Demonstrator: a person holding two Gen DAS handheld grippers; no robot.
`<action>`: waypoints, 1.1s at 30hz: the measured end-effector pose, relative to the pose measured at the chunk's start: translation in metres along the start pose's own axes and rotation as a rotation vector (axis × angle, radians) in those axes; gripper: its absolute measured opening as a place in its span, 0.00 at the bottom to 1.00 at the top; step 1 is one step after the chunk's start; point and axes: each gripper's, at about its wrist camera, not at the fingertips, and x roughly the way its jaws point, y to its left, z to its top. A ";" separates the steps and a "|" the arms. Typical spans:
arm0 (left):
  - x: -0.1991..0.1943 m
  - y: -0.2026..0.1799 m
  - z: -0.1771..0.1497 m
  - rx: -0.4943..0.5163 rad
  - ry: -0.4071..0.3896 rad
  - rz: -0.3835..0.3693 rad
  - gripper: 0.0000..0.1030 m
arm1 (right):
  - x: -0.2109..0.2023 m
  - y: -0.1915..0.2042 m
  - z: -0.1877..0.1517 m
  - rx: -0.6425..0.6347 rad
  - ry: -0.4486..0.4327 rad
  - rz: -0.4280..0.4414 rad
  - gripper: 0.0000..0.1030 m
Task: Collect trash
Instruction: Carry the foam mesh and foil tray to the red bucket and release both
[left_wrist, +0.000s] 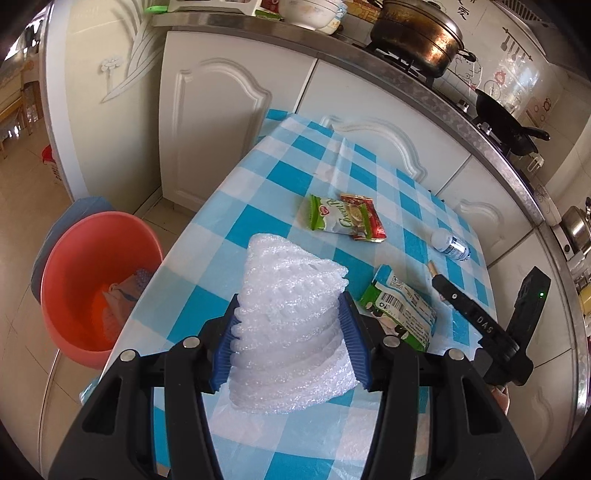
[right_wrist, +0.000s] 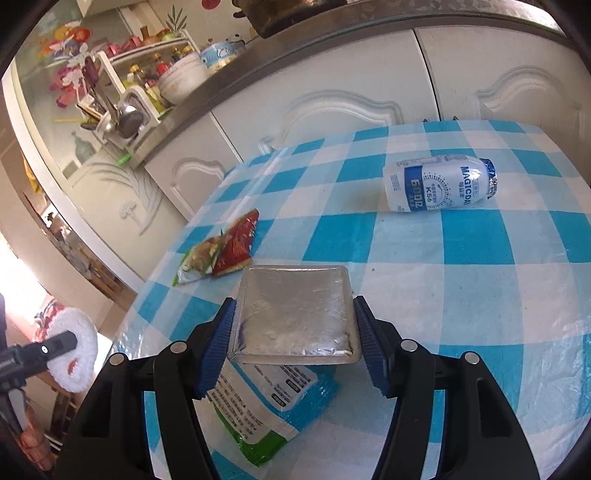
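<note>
My left gripper (left_wrist: 291, 325) is shut on a white foam net sleeve (left_wrist: 291, 314) and holds it above the blue-checked table (left_wrist: 258, 218). An orange bucket (left_wrist: 92, 280) with some trash inside stands on the floor left of the table. My right gripper (right_wrist: 293, 332) is shut on a square silver foil packet (right_wrist: 295, 314), held over a green and blue wrapper (right_wrist: 266, 413). A green and a red snack wrapper (right_wrist: 218, 254) lie at the table's left; they also show in the left wrist view (left_wrist: 343, 218). A small white bottle (right_wrist: 439, 184) lies on its side further back.
White kitchen cabinets (left_wrist: 229, 122) run behind the table, with pots on the counter (left_wrist: 417, 33). The right gripper's body (left_wrist: 491, 325) shows at the table's right side in the left wrist view. A dish rack (right_wrist: 122, 107) stands on the counter at the left.
</note>
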 end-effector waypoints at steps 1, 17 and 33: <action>-0.001 0.003 -0.001 -0.011 -0.001 0.009 0.51 | -0.001 -0.002 0.003 0.026 -0.011 0.043 0.61; 0.015 0.022 -0.005 -0.085 0.000 0.006 0.51 | -0.004 -0.003 0.012 0.149 -0.072 0.281 0.62; -0.017 0.098 -0.003 -0.104 -0.098 -0.098 0.51 | -0.022 0.017 0.007 0.036 -0.214 0.124 0.62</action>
